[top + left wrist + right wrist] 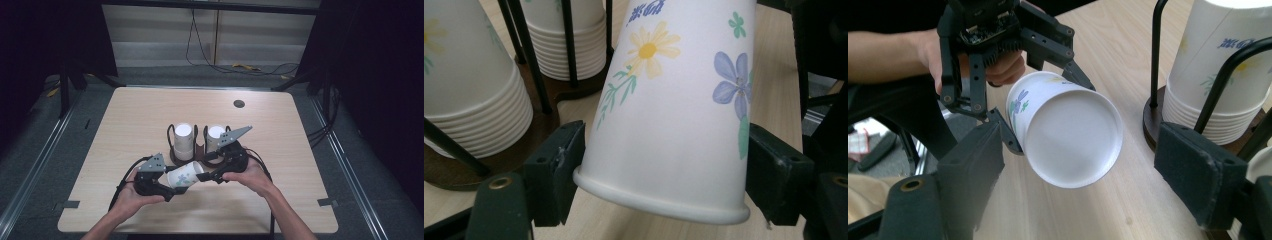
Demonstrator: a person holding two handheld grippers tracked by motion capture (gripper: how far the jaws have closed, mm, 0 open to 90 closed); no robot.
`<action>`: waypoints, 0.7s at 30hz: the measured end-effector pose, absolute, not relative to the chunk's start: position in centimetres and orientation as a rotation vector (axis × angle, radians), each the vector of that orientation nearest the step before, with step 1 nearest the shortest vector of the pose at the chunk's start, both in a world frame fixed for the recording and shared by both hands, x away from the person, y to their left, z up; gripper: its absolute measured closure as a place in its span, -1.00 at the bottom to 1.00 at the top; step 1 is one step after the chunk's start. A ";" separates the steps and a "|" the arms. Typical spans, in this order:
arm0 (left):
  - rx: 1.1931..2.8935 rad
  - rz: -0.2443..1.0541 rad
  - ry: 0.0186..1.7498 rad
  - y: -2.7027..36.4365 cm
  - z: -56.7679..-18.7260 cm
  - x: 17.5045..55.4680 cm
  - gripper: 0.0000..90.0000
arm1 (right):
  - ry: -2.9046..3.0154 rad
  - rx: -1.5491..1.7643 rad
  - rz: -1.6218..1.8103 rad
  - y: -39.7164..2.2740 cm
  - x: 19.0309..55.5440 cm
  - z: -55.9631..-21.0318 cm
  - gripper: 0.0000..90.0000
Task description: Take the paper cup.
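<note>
A flowered white paper cup (186,175) lies on its side above the table's front middle. My left gripper (174,184) is shut on it near the rim, and in the left gripper view its pads (566,160) press both sides of the cup (674,110). My right gripper (206,175) stands open at the cup's closed bottom. In the right gripper view that bottom (1073,135) sits between the jaws of my right gripper (1078,150) without touching either pad, and the left gripper (998,40) holds the cup from behind.
Two stacks of upside-down paper cups (183,140) (215,136) stand in black wire holders on a brown base (174,159) just behind the grippers. The wooden table (135,110) has a round cable hole (239,103) at the back right. Cables lie on the floor beyond.
</note>
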State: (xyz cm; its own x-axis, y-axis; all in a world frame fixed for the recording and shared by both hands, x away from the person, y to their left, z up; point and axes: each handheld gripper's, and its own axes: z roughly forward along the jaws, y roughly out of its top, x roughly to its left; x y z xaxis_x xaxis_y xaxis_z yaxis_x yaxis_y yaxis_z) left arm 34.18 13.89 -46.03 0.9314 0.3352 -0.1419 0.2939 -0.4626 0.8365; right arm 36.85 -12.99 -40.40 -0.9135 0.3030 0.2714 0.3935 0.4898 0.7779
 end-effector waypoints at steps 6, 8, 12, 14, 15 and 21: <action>2.102 0.046 0.442 13.5 -46.3 34.1 -0.46 | -2.706 -0.572 -1.288 -12.4 36.6 -40.3 -0.53; 2.115 0.046 0.436 13.4 -46.3 34.1 -0.45 | -2.736 -0.550 -1.252 -12.2 36.5 -40.3 -0.52; 2.128 0.042 0.431 13.3 -46.2 34.1 -0.45 | -2.781 -0.521 -1.190 -11.9 36.5 -40.2 -0.50; 2.141 0.044 0.417 13.1 -45.9 34.1 -0.44 | -2.791 -0.518 -1.172 -11.9 36.5 -40.2 -0.50; 2.146 0.045 0.413 13.1 -45.8 34.2 -0.44 | -2.799 -0.513 -1.159 -11.9 36.4 -40.2 -0.49; 2.166 0.054 0.395 12.5 -45.7 34.4 -0.44 | -2.845 -0.487 -1.086 -12.2 36.3 -40.0 -0.45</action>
State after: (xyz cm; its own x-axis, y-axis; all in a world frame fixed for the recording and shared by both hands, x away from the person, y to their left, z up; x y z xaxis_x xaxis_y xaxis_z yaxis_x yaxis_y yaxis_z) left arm 34.38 12.55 -45.67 0.9478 0.3004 -0.1068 0.2612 -0.5395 0.8004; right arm 36.33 -12.16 -39.95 -0.9486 0.2707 0.1641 0.3112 0.7023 0.6402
